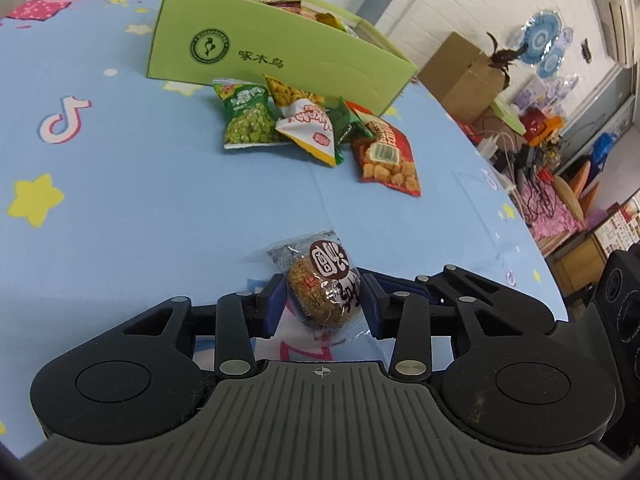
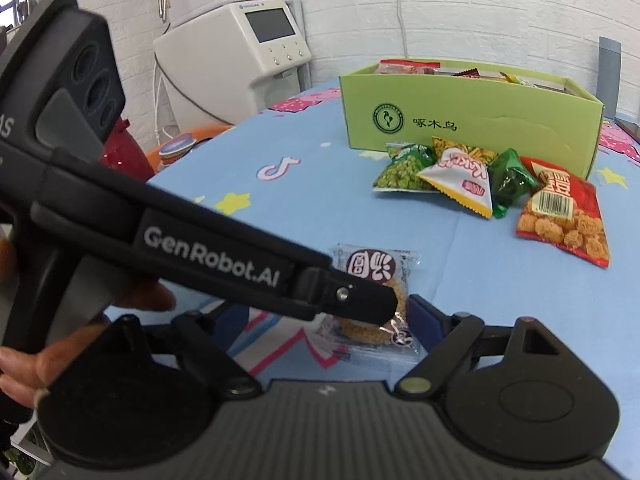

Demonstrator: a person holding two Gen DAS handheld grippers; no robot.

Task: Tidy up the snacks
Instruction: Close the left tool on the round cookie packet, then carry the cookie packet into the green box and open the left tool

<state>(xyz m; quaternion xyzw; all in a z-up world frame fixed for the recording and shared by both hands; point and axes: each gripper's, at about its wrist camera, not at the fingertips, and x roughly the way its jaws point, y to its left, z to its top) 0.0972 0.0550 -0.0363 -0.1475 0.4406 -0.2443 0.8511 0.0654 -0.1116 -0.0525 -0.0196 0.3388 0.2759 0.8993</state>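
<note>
A round brown cake in a clear wrapper [image 1: 324,284] sits between the blue pads of my left gripper [image 1: 325,306], which is shut on it low over the blue tablecloth. In the right wrist view the left gripper's finger [image 2: 360,300] crosses over the same cake [image 2: 374,268]. My right gripper [image 2: 328,314] is open, with its fingers wide on either side of the cake and its left finger mostly hidden. Further back stands a green box [image 1: 280,52] [image 2: 472,120] holding several snacks. In front of the box lie a green pea packet [image 1: 246,120], a white triangular packet [image 1: 312,128] and a red packet [image 1: 388,156].
A person's hand [image 2: 24,364] holds the left gripper's handle. The table's rounded edge [image 1: 532,240] drops off to a cluttered floor with a cardboard box [image 1: 460,68]. A white machine [image 2: 240,52] and an orange stool [image 2: 184,144] stand past the table's left edge. The right gripper's black body [image 1: 620,304] is close beside the left.
</note>
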